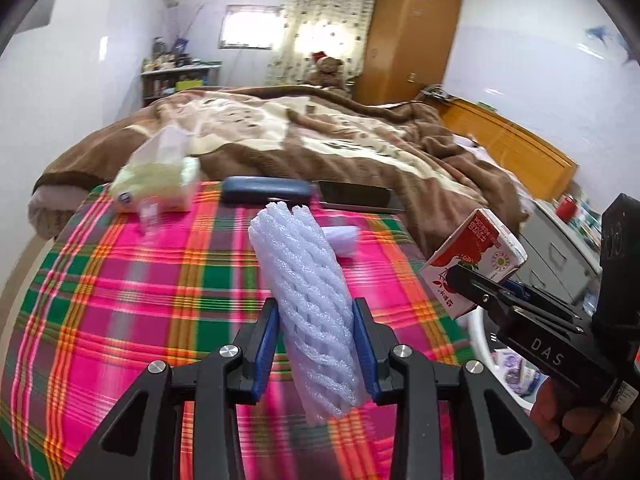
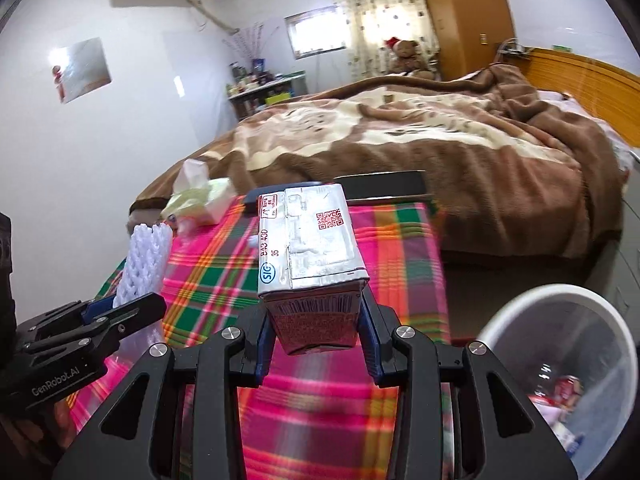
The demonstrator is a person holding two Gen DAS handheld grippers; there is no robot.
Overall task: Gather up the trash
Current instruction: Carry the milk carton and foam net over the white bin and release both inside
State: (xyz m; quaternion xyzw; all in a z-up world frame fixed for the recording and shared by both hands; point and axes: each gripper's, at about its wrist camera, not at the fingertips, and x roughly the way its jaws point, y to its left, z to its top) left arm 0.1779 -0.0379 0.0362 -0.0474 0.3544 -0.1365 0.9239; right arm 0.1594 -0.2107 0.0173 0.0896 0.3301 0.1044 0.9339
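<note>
Left wrist view: the jaws of the left gripper (image 1: pixel 316 344) pinch a white foam net (image 1: pixel 308 300) at its lower half; it stands tilted between the pads, above the plaid tablecloth (image 1: pixel 120 300). To the right, the right gripper (image 1: pixel 476 284) clamps a juice carton (image 1: pixel 472 256) out past the cloth's right edge. Keep both grips firm while carrying.

Right wrist view: the right jaws squeeze the carton's (image 2: pixel 312 248) lower end, foil top facing the camera. The white bin (image 2: pixel 560 360) sits low beyond the table's right edge; I judge each piece should be released only once above its rim.
</note>
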